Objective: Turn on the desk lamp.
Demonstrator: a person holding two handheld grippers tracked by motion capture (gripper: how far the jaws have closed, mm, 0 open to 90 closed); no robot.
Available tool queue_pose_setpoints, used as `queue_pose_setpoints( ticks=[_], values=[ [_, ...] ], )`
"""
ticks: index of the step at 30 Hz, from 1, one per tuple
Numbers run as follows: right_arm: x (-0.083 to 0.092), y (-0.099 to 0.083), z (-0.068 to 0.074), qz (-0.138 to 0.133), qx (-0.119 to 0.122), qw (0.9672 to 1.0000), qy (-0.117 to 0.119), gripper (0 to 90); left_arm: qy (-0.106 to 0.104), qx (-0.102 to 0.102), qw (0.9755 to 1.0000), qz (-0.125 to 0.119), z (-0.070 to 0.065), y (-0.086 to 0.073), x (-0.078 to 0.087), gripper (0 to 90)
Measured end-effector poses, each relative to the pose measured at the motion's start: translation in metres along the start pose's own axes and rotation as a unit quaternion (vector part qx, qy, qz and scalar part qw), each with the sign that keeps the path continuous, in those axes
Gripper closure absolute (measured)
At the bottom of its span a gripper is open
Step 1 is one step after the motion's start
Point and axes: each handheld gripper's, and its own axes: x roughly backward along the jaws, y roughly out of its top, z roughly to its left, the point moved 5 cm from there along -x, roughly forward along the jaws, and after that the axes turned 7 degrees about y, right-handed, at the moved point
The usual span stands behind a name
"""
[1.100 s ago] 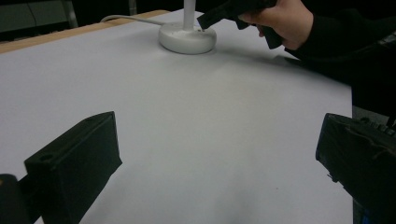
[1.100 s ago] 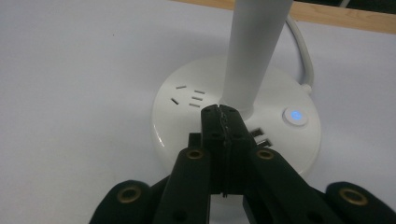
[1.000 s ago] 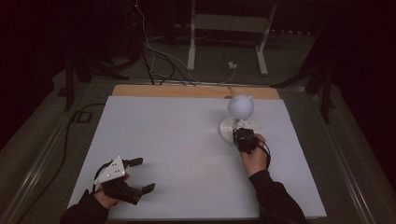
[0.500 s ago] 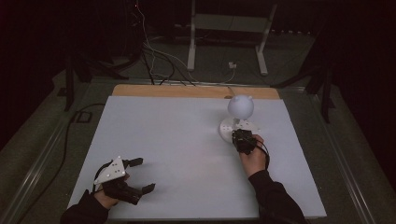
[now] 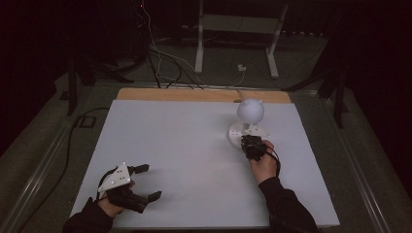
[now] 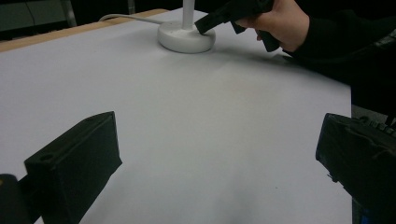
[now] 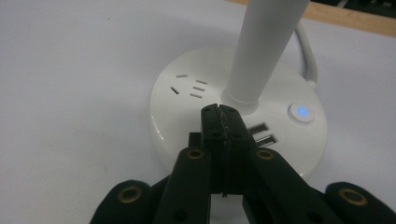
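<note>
From the high view, a white table (image 5: 194, 160) carries a small white lamp (image 5: 249, 121) with a round head, standing right of centre toward the far edge; the right gripper (image 5: 251, 145) reaches onto the lamp's round base, held by the right hand (image 5: 264, 164), while the left gripper (image 5: 141, 182) sits near the front left corner, its jaws spread wide with nothing between them. In the left gripper view, the two black jaws stand far apart over bare white tabletop (image 6: 187, 130), and farther off the lamp base (image 6: 186, 38) is touched by the other gripper's tip. In the right gripper view, the jaws are pressed together, gripping nothing, their tip over the base (image 7: 187, 107) just beside the white stem (image 7: 261, 46); a round button (image 7: 301, 112) glows blue, with two USB ports (image 7: 261, 133) beside the tip and socket slots (image 7: 189, 87) to the left
</note>
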Motion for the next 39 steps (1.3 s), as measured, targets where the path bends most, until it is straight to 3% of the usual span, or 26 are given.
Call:
queue_pose_setpoints(
  ticks=[4,7,8,11,12,17,20,21,23,26,28,33,39],
  values=[
    [0.000,-0.001,0.001,-0.005,0.005,1.0000,-0.003,90.0,0.001,-0.002,1.0000,0.000,0.000,0.000,0.000,0.3],
    [0.001,0.000,-0.002,-0.004,-0.012,0.9998,0.014,86.5,0.001,0.000,1.0000,0.000,0.000,0.000,0.000,0.3],
    [0.001,0.000,-0.002,-0.007,-0.007,0.9998,0.014,85.0,0.001,0.000,1.0000,-0.001,0.000,0.000,0.000,0.3],
    [0.003,0.003,-0.001,-0.026,0.003,0.9995,0.020,72.9,0.001,0.000,1.0000,-0.001,0.000,0.000,0.000,0.3],
    [0.003,0.003,-0.001,-0.026,0.003,0.9995,0.020,72.9,0.001,0.001,1.0000,-0.001,0.000,0.000,0.000,0.3],
    [0.010,0.010,0.004,-0.055,0.007,0.9970,0.054,49.0,0.002,0.000,1.0000,0.000,0.000,0.000,0.000,0.3],
    [0.013,0.011,0.008,-0.059,0.011,0.9959,0.068,35.1,0.002,-0.001,1.0000,0.000,0.000,0.000,0.000,0.3],
    [0.014,0.011,0.008,-0.058,0.012,0.9956,0.073,34.1,0.002,0.000,1.0000,0.001,0.000,0.000,0.000,0.3],
    [0.016,0.012,0.009,-0.060,0.004,0.9952,0.078,31.2,0.003,0.001,1.0000,0.001,0.001,0.000,0.000,0.3],
    [0.019,0.013,0.008,-0.054,-0.027,0.9944,0.087,27.0,0.004,0.002,1.0000,0.002,0.001,0.000,0.000,0.3],
    [0.021,0.013,0.007,-0.055,-0.033,0.9936,0.093,17.8,0.004,0.001,1.0000,0.002,0.001,0.000,-0.001,0.3],
    [0.030,0.012,0.006,-0.061,-0.016,0.9896,0.129,4.6,0.005,0.004,1.0000,0.000,0.003,0.001,-0.001,0.3],
    [0.037,0.014,0.006,-0.063,0.005,0.9860,0.154,1.5,0.007,0.003,1.0000,0.001,0.003,0.001,-0.002,0.3]
  ],
)
